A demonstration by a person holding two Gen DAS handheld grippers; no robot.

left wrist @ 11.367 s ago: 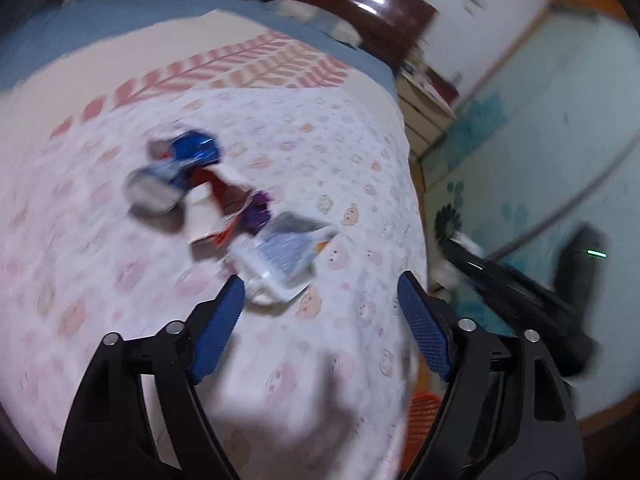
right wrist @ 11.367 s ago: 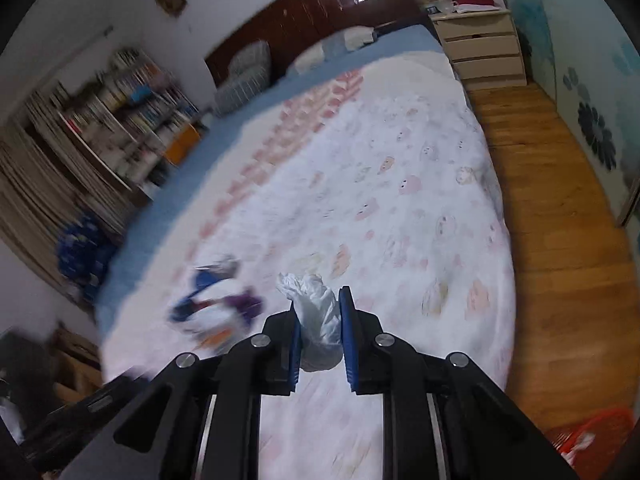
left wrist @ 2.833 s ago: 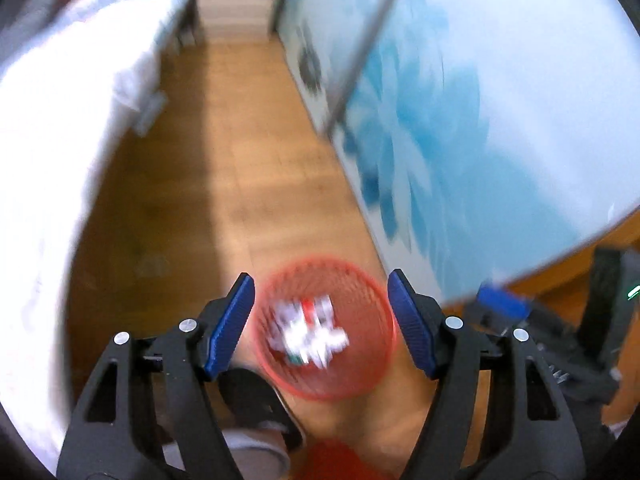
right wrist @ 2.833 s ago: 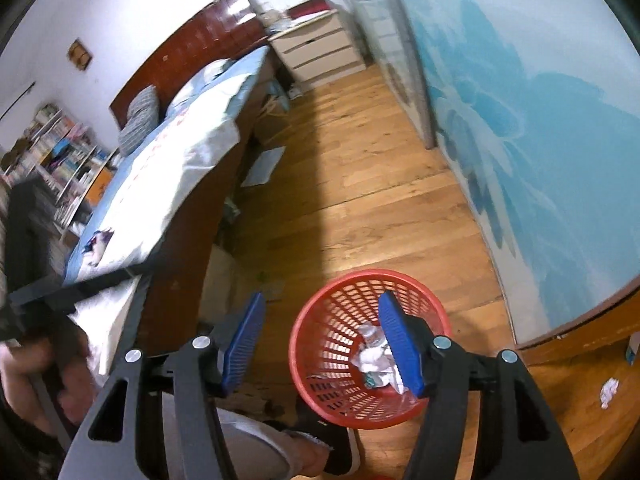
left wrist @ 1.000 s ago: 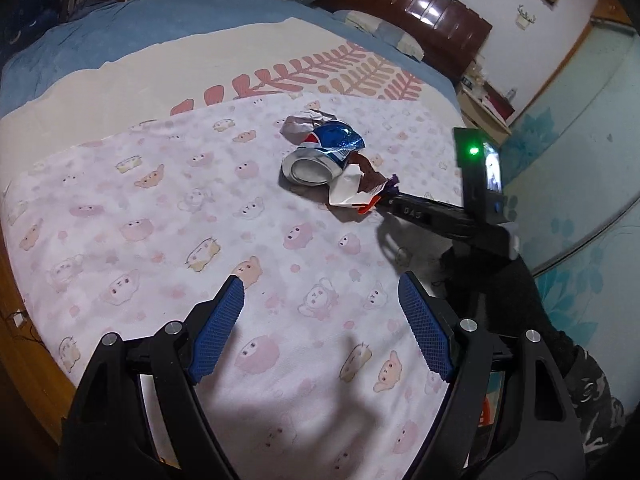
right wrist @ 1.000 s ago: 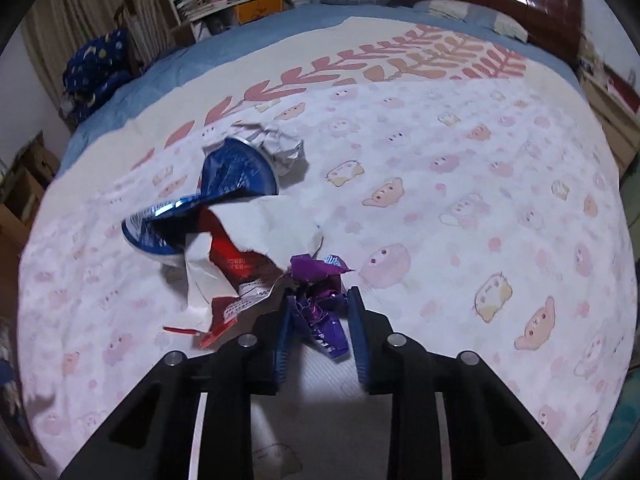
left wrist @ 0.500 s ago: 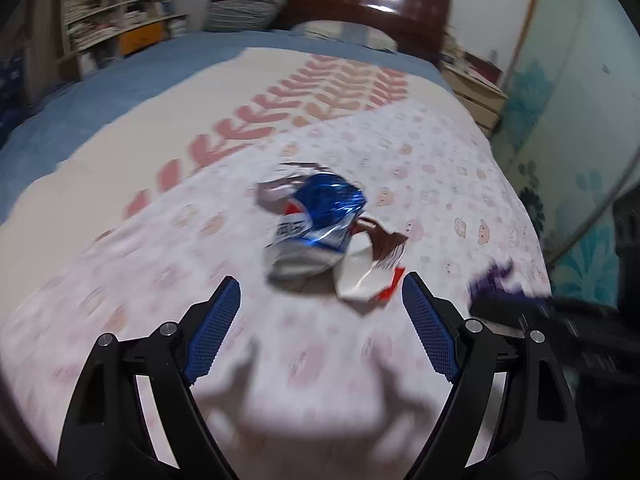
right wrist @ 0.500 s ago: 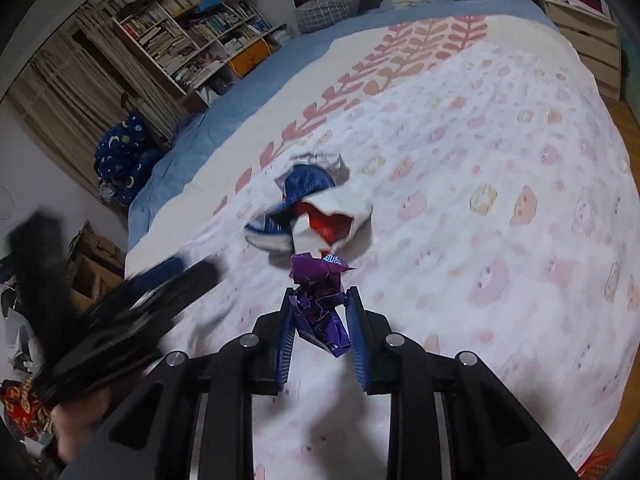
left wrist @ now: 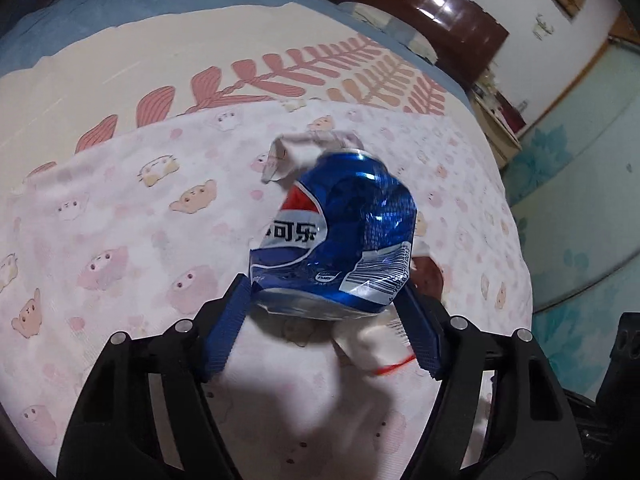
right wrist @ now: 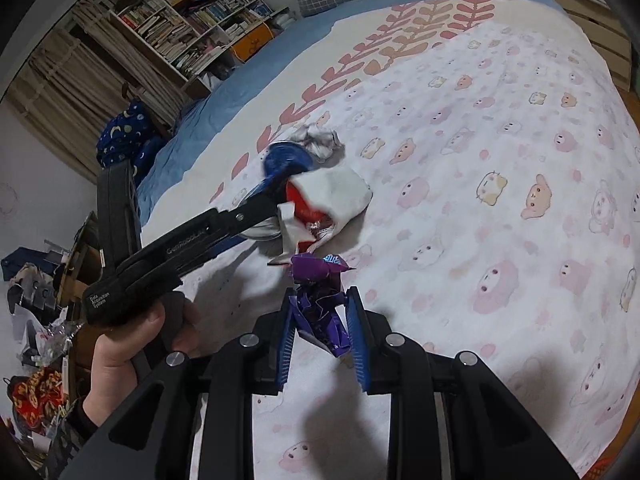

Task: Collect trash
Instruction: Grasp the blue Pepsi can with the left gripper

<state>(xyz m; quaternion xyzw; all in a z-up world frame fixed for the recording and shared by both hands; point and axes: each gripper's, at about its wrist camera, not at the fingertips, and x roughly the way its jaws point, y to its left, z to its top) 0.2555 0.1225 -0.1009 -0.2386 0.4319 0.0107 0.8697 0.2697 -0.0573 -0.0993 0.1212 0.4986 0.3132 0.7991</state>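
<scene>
A crushed blue Pepsi can (left wrist: 336, 244) lies on the pink animal-print bedspread (left wrist: 120, 240). My left gripper (left wrist: 324, 296) has its blue pads on both sides of the can's near end, touching it; it also shows in the right wrist view (right wrist: 272, 196). A crumpled grey paper (left wrist: 296, 152) lies just behind the can. A white and red wrapper (right wrist: 328, 200) lies beside the can. My right gripper (right wrist: 320, 312) is shut on a crumpled purple wrapper (right wrist: 320, 296) and holds it just above the bed.
A dark wooden headboard (left wrist: 432, 12) and pillows stand at the far end of the bed. A bookshelf (right wrist: 192, 28) stands to the left. A nightstand (left wrist: 500, 120) and a blue flowered wall (left wrist: 580, 200) are on the right.
My left gripper has moved forward to the can and closed in around its near end. My right gripper still holds the purple wrapper, a little lower and nearer the white and red wrapper.
</scene>
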